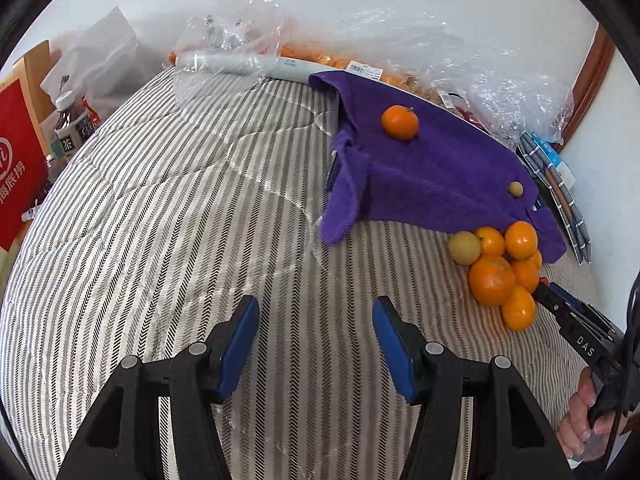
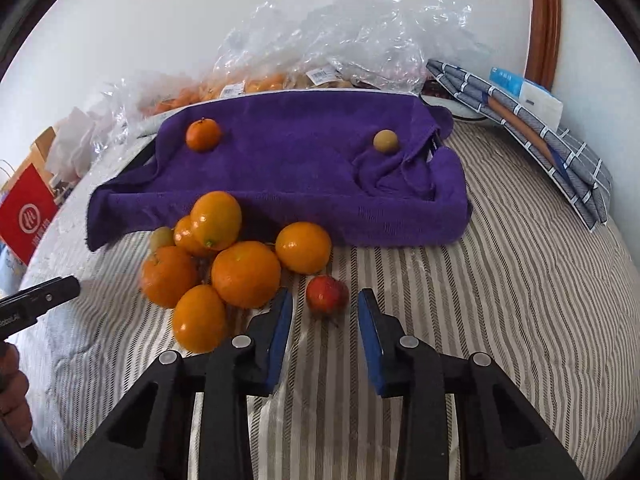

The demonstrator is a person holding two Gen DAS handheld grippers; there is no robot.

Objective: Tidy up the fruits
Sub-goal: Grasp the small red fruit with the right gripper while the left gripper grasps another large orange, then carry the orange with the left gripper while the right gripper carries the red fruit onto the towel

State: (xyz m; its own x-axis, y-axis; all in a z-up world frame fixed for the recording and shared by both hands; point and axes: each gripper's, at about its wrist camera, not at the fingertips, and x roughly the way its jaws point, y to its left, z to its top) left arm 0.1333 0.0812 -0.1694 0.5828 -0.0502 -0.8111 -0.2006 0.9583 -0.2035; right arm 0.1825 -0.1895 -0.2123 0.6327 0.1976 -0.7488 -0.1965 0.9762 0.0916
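Note:
A pile of several oranges (image 2: 245,274) lies on the striped bedding, in front of a purple towel (image 2: 296,168) draped over a tray. One orange (image 2: 203,134) and a small tan fruit (image 2: 385,141) sit on the towel. A small red fruit (image 2: 327,294) lies just ahead of my right gripper (image 2: 324,320), which is open and empty. My left gripper (image 1: 316,332) is open and empty over bare bedding, left of the pile (image 1: 493,280). The right gripper's tip (image 1: 560,300) shows beside the pile in the left wrist view.
Clear plastic bags with more fruit (image 2: 320,40) lie behind the towel. Folded checked cloths (image 2: 532,128) lie at the right. A red paper bag (image 2: 26,216) and bottles (image 1: 68,120) stand at the left edge. A white wall is behind.

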